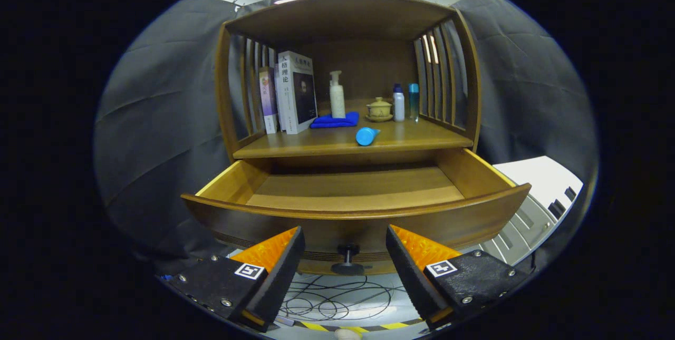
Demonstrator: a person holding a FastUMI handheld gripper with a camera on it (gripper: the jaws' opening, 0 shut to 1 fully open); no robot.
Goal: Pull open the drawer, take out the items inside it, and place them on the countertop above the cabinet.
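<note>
The wooden cabinet's drawer [364, 213] stands pulled out toward me, and the bare wooden floor is all I see inside it. Its dark knob [347, 259] sticks out from the drawer front, between my fingers and just ahead of them. My gripper [345, 240] is open with nothing held, its orange-faced fingers [274, 250] spread to either side of the knob. On the countertop [316, 142] above the drawer, a blue bottle [366, 135] lies on its side near the front edge. A folded blue cloth [335, 120] lies farther back.
Farther back on the countertop stand two books [295, 92], a white pump bottle [336, 95], a lidded tea cup on a saucer [379, 109], a white bottle [398, 103] and a teal bottle [414, 100]. Cables [337, 298] lie on the floor below. A white appliance [532, 203] sits to the right.
</note>
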